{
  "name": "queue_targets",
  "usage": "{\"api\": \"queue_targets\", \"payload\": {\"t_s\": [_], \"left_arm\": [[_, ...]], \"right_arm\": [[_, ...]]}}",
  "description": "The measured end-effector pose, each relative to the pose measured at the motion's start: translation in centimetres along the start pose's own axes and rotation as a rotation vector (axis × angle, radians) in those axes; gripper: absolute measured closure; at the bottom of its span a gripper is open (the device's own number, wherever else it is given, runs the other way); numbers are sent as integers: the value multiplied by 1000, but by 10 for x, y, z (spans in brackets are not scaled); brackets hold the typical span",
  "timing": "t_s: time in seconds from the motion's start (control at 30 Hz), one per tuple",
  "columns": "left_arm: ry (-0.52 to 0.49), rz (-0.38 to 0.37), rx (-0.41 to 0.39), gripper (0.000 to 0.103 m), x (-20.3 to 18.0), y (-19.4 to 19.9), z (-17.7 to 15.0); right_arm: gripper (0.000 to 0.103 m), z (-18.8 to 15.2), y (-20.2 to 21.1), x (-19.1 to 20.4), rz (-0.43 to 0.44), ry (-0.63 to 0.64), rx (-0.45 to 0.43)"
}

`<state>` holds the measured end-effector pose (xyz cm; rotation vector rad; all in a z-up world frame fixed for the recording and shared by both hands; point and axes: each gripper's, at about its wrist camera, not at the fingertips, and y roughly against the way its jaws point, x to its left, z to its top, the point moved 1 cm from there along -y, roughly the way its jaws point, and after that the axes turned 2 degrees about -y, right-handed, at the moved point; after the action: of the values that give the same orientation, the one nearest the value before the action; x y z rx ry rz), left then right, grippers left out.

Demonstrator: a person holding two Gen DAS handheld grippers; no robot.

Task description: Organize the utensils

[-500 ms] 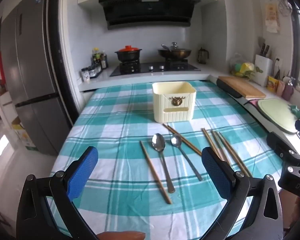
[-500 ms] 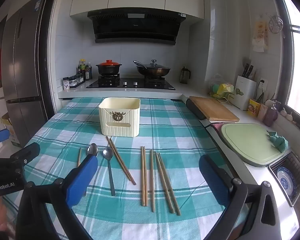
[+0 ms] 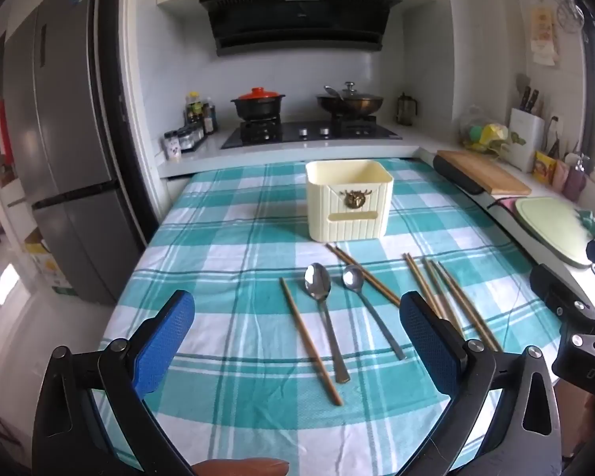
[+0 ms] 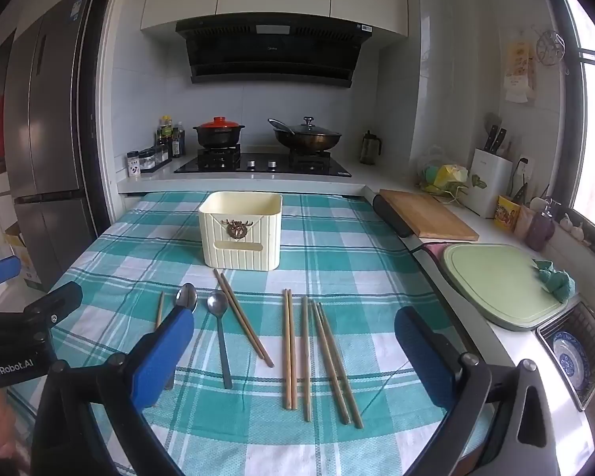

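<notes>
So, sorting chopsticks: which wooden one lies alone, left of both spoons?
The single wooden chopstick left of the larger metal spoon; the others lie right of both spoons.

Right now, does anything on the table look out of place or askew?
Nothing damaged or spilled. One single chopstick lies alone left of the two spoons, apart from the other chopsticks. The cream holder stands upright, and nothing shows above its rim.

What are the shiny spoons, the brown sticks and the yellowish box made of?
The two shiny grey spoons look like polished metal: they reflect light. The thin brown chopsticks look like matte wood or bamboo. The cream ribbed box looks like smooth moulded plastic, with a small brassy-looking emblem.
</notes>
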<state>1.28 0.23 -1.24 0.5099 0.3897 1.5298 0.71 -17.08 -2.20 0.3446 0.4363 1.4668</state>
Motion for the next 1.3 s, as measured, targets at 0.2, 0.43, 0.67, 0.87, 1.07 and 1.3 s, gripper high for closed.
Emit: {"api": "queue_targets", "payload": {"t_s": [0.2, 0.43, 0.67, 0.87, 1.07, 1.3], "left_arm": [[2, -1, 0, 0, 2, 0, 1], [5, 1, -3, 0, 3, 0, 1], [6, 3, -4, 0, 5, -2, 0], [3, 0, -3, 0, 3, 0, 1], [4, 1, -3, 0, 3, 0, 1], [2, 0, -3, 0, 3, 0, 1]], "right_arm": [[0, 1, -1, -2, 2, -1, 3], [0, 1, 0, -2, 3, -2, 2], [0, 1, 0, -2, 4, -2, 2], [0, 1, 0, -2, 5, -2, 1], [0, 1, 0, -2, 5, -2, 0], [0, 1, 1, -3, 5, -3, 0]]}}
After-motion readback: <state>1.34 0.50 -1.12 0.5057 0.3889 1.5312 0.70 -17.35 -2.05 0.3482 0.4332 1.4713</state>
